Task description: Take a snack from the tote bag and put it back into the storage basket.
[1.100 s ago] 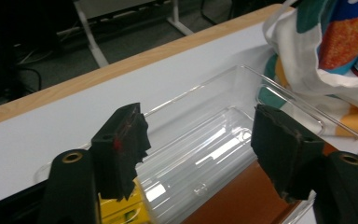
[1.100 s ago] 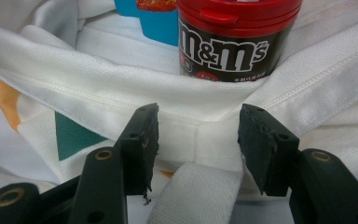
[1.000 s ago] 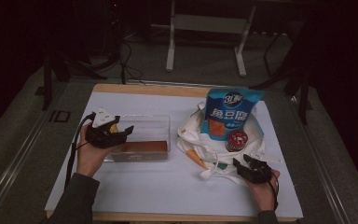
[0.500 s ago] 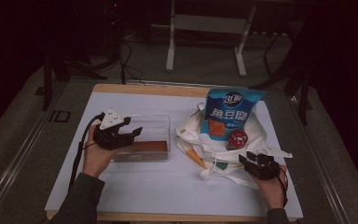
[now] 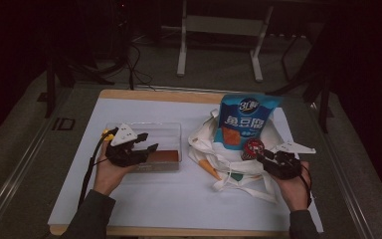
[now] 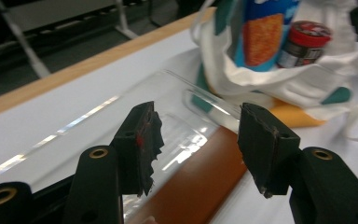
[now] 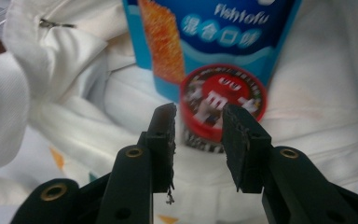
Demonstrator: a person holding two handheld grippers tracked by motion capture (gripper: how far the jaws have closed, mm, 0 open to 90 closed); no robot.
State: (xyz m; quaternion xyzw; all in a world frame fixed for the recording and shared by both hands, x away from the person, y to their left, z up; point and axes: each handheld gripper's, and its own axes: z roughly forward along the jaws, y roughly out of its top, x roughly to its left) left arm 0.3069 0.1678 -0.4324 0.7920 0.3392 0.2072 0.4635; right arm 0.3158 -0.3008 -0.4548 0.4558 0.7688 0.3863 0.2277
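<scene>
Now left tongs (image 6: 193,140) parted, closing over clear plastic box (image 5: 164,137) rim, right tongs (image 7: 198,140) parted, closing, apparently short of red-lidded can (image 7: 221,105).

Left gripper (image 5: 140,144) and right gripper (image 5: 265,158) are both hovering, pointing inward, jaws just closing partway, pads gripping nothing
</scene>
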